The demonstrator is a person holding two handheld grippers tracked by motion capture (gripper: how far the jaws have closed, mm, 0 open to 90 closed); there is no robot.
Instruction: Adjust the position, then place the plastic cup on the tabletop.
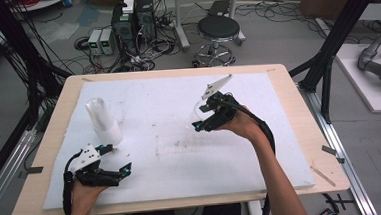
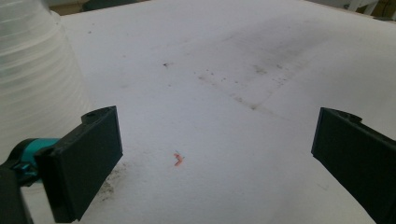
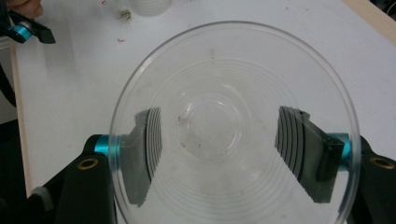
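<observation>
A tall stack of clear plastic cups [image 1: 102,121] stands upside down on the white foam board [image 1: 172,173] at its left; its ribbed wall [image 2: 32,70] rises at the left of the left gripper view. My left gripper [image 1: 115,158] hovers just in front of the stack with its jaws wide apart and nothing between them [image 2: 215,158]. My right gripper [image 1: 202,121] is raised over the board's middle right and is shut on a single clear cup [image 3: 233,93]. The cup's mouth faces the camera, and both pads [image 3: 292,140] press on its sides.
The board lies on a wooden table [image 1: 299,116] and carries grey smudges and a small orange scrap [image 2: 178,159]. Behind the table stand a black stool [image 1: 218,30], power units [image 1: 133,21] and loose cables. Black frame posts [image 1: 344,28] flank the table.
</observation>
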